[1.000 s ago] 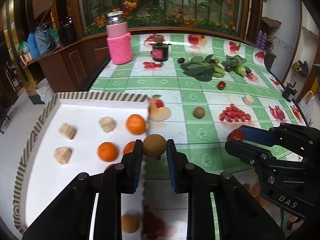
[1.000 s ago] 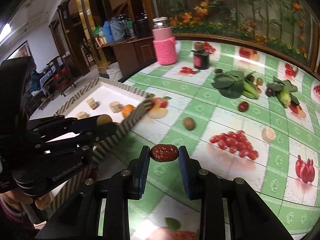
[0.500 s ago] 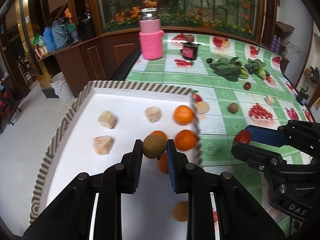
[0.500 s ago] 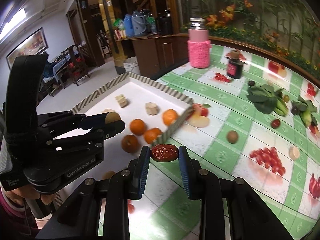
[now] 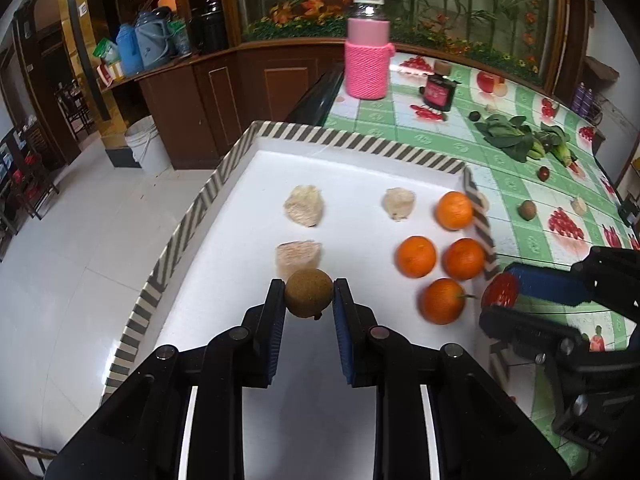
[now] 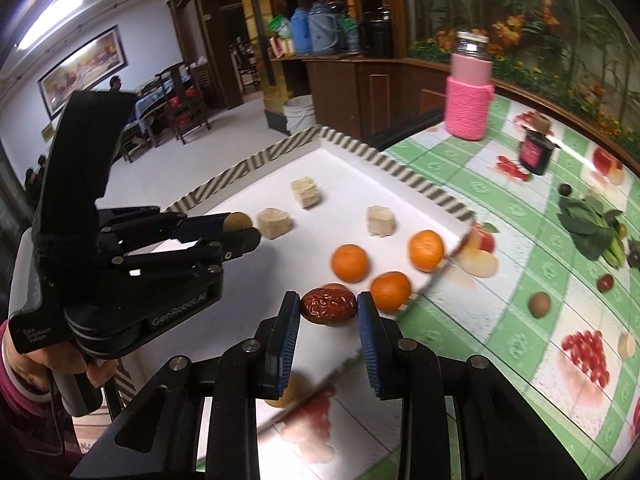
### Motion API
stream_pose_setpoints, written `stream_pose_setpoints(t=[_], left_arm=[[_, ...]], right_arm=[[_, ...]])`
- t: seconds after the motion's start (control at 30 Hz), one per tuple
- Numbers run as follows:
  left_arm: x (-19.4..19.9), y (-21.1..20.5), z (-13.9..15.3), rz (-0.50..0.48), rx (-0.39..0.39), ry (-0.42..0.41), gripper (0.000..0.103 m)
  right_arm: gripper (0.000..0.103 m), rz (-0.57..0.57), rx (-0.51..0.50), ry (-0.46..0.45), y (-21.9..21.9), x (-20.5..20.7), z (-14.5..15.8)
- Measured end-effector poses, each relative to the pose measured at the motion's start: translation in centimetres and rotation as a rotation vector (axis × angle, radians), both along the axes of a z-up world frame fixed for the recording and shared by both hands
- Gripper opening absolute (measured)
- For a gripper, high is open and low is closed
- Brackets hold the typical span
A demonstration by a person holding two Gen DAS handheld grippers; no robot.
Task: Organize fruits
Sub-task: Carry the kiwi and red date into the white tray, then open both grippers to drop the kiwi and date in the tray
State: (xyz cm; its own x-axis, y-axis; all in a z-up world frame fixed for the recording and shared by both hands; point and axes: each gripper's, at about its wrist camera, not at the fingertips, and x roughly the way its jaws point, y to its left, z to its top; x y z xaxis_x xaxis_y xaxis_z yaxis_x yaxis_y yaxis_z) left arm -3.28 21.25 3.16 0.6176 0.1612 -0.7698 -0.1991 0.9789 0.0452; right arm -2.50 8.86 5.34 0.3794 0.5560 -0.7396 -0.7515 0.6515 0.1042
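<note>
- Left wrist view: my left gripper (image 5: 308,300) is clamped tight on a small round brown fruit (image 5: 308,293), held over the near part of the white tray (image 5: 348,178) with the striped rim. Looks like a longan, but I wouldn't swear to it.
- Already in the tray: four oranges (image 5: 415,256) bunched by the right wall, plus three pale beige chunks (image 5: 303,211) on the left side. So the sorting looks well underway.
- At the right edge of this view my right gripper (image 5: 500,296) pokes in with a red date (image 5: 499,290) pinched at its tip, about over the tray's right wall.
- Still out on the desk (image 5: 424,136): another brown fruit (image 5: 527,210), a dark red one (image 5: 543,173), a pale chunk (image 5: 579,206) and some leafy greens (image 5: 516,138). The pink bottle (image 5: 367,54) and dark jar (image 5: 437,93) I'm guessing stay put.
- Right wrist view: my right gripper (image 6: 329,312) is squeezed down on the wrinkly red date (image 6: 328,305), hovering above the tray's (image 6: 248,162) near corner next to the oranges (image 6: 349,263).
- My left gripper (image 6: 240,228) shows on the left, closed with the brown fruit (image 6: 237,222) peeking out at the tip, near a beige chunk (image 6: 274,222).
- My take: both pieces still need setting down, then there's loose fruit left to fetch from the desk (image 6: 500,280). Maybe past halfway, not finished.
</note>
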Motion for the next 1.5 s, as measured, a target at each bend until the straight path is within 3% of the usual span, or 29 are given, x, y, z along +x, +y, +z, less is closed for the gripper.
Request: stream_pose_setpoints(t=[0.5,0.87,1.07,1.13,1.2,1.3,1.5], left_arm=[[0.7,2.5,-1.4,0.044,0.001,0.059,0.021],[1.0,2.8,-1.9,0.05,-0.003,0.086,0.021],[1.0,3.0,-2.1,0.069,-0.01,0.099,0.022],[1.0,3.1,-2.2,0.076,-0.016,0.102,0.03],[0.8,3.2,-1.9,0.079,-0.025,0.088,0.048],[0.5,2.9,-1.3,0.083,-0.021,0.057,0.062],[0.2,1.3,0.2,0.057,-0.002,0.013,0.063]], right_arm=[[0.029,0.145,-0.083,0.038,6.0,0.0,-3.2],[0.03,0.153,-0.108,0.052,6.7,0.4,-4.7],[0.037,0.159,-0.087,0.076,6.5,0.4,-4.8],[0.038,0.155,-0.069,0.082,6.0,0.3,-4.4],[0.038,0.154,-0.059,0.08,5.5,0.0,-3.9],[0.046,0.15,-0.041,0.068,4.6,-0.4,-3.0],[0.051,0.102,0.009,0.05,1.8,-0.3,-1.0]])
